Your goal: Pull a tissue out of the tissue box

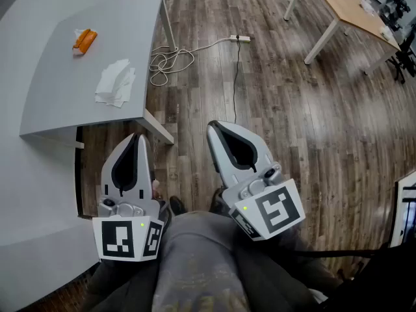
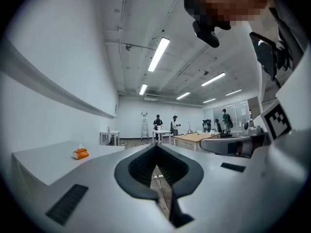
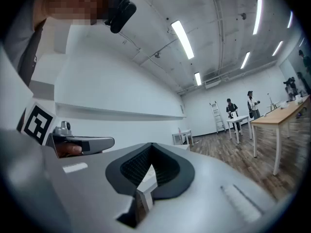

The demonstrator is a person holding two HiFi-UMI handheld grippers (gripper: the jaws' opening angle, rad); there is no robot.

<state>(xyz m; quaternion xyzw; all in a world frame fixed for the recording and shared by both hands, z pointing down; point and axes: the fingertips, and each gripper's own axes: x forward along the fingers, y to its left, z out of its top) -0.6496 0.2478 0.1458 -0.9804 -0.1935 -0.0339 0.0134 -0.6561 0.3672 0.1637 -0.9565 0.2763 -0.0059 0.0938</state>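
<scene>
The orange tissue box (image 1: 84,39) lies far back on the grey table (image 1: 58,119), small in the left gripper view (image 2: 80,153). A loose heap of white tissues (image 1: 116,82) sits nearer the table's front edge. Both grippers are held low over the person's lap, well short of the table. My left gripper (image 1: 134,137) is shut with nothing in it, its tips meeting (image 2: 156,147). My right gripper (image 1: 213,129) is also shut and empty (image 3: 151,147), over the wood floor beside the table's corner.
A white cable (image 1: 172,60) and power strip (image 1: 242,38) lie on the wood floor beyond the table leg (image 1: 168,21). A wooden table (image 1: 351,8) stands at the far right. Several people and a ladder (image 2: 144,125) are far off across the room.
</scene>
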